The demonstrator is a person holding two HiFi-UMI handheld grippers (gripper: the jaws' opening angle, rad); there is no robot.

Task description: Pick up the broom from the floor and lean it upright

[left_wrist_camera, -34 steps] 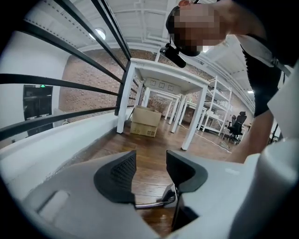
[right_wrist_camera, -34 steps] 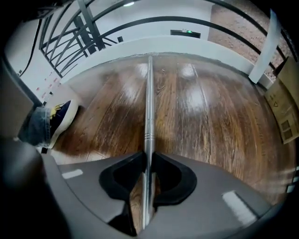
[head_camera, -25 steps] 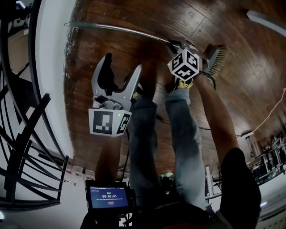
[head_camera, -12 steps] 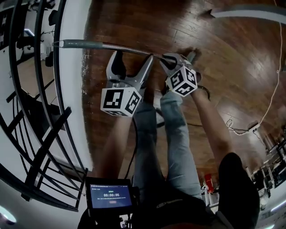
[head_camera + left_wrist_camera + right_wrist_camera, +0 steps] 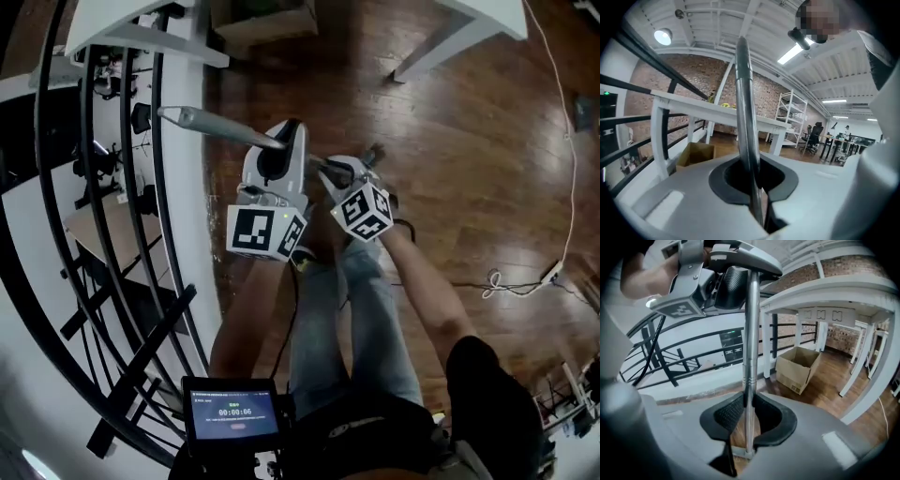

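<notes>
With the broom handle (image 5: 211,124) lifted off the wooden floor (image 5: 450,141), the right gripper (image 5: 326,169) clamped it low while the jaws of the left gripper (image 5: 281,141) were closing on it higher up, where a loose hold could swing it into the railing (image 5: 131,311).

The broom handle (image 5: 751,333) is seen as smooth, brightly polished metal. The right gripper (image 5: 749,404) is cast in matt grey plastic, its pads (image 5: 727,416) faced with black, finely textured rubber. The floor (image 5: 450,169) is laid in dark glossy wood; the cardboard box (image 5: 799,366) is matt brown.
</notes>
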